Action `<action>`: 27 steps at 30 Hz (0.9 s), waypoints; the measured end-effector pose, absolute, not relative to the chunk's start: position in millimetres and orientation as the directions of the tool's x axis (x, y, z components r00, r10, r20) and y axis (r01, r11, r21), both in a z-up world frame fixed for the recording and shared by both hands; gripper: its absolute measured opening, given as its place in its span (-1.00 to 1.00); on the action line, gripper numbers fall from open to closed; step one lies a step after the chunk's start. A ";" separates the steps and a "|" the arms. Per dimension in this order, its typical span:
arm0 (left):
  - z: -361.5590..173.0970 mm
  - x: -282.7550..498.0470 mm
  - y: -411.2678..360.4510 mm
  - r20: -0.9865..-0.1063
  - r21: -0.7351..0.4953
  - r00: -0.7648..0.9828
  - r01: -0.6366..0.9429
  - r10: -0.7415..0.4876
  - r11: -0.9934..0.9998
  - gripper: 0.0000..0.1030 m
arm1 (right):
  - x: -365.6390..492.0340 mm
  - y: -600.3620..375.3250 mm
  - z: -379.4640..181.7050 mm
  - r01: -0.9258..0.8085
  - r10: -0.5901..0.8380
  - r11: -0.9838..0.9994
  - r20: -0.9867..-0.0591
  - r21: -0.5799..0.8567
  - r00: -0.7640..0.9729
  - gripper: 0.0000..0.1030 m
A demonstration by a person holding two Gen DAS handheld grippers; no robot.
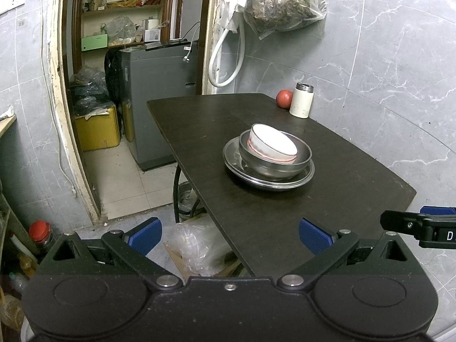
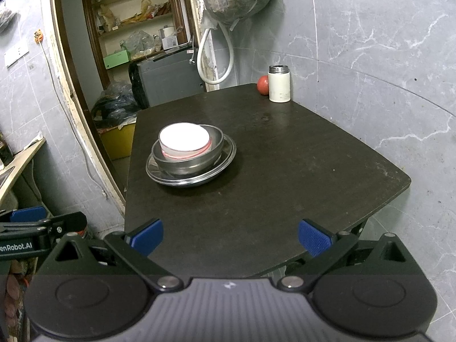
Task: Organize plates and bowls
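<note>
Steel plate carries nested bowls; both tongs gape apart.

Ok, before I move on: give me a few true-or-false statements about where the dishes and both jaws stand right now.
1. The white bowl sits inside the steel bowl. True.
2. The steel bowl rests on a steel plate. True.
3. The left gripper is shut on the white bowl. False: its jaws are open and hold nothing, short of the stack.
4. The right gripper has its jaws open. True.
5. The white flask lies on its side. False: it stands upright near the wall, beside a red fruit.
6. The stack sits on the floor. False: it is on the dark table.
</note>
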State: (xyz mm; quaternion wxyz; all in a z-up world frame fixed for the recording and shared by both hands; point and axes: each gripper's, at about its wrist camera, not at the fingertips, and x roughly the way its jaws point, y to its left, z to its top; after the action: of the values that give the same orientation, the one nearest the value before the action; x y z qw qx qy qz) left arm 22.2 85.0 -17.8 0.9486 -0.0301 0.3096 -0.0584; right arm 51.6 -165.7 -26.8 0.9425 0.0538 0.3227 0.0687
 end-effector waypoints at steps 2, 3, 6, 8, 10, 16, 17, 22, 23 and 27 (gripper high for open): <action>-17.8 22.2 84.9 -0.584 -0.093 0.802 0.092 -0.129 0.991 0.98 | 52.1 -165.5 -26.5 -0.094 0.164 0.985 -0.600 0.146 0.783 1.00; -17.8 22.1 84.8 -0.584 -0.093 0.802 0.092 -0.129 0.991 0.98 | 51.6 -165.6 -26.9 -0.094 0.164 0.985 -0.600 0.146 0.783 1.00; -17.9 22.0 84.8 -0.584 -0.093 0.802 0.092 -0.129 0.991 0.98 | 51.5 -165.7 -26.9 -0.094 0.164 0.985 -0.600 0.146 0.783 1.00; -17.9 22.0 84.7 -0.584 -0.093 0.802 0.091 -0.129 0.991 0.98 | 52.2 -165.6 -27.0 -0.094 0.164 0.985 -0.601 0.146 0.783 1.00; -17.8 22.2 84.6 -0.583 -0.093 0.802 0.093 -0.130 0.991 0.98 | 52.4 -165.8 -26.7 -0.092 0.163 0.985 -0.602 0.148 0.782 1.00; -16.4 24.7 86.1 -0.581 -0.094 0.802 0.099 -0.135 0.991 0.98 | 52.0 -166.0 -26.3 -0.090 0.162 0.985 -0.601 0.148 0.783 1.00; -16.0 25.4 86.4 -0.581 -0.094 0.803 0.100 -0.137 0.990 0.98 | 52.6 -165.9 -25.8 -0.090 0.162 0.985 -0.600 0.148 0.783 1.00; -14.2 26.7 87.7 -0.595 -0.109 0.792 0.088 -0.136 0.990 0.98 | 51.7 -166.1 -26.1 -0.089 0.160 0.985 -0.599 0.147 0.784 1.00; -13.9 26.6 87.8 -0.593 -0.109 0.793 0.088 -0.136 0.990 0.98 | 52.3 -166.0 -25.8 -0.089 0.160 0.985 -0.599 0.147 0.785 1.00; -14.6 26.0 88.6 -0.588 -0.130 0.794 0.095 -0.154 0.987 0.98 | 51.3 -166.8 -25.9 -0.089 0.159 0.985 -0.599 0.146 0.785 1.00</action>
State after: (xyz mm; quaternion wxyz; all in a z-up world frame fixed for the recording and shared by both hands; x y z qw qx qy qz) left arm 26.0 88.6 -14.6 0.9460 -0.0471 0.3141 -0.0657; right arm 51.3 -166.8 -25.9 0.9430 0.0549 0.3214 0.0657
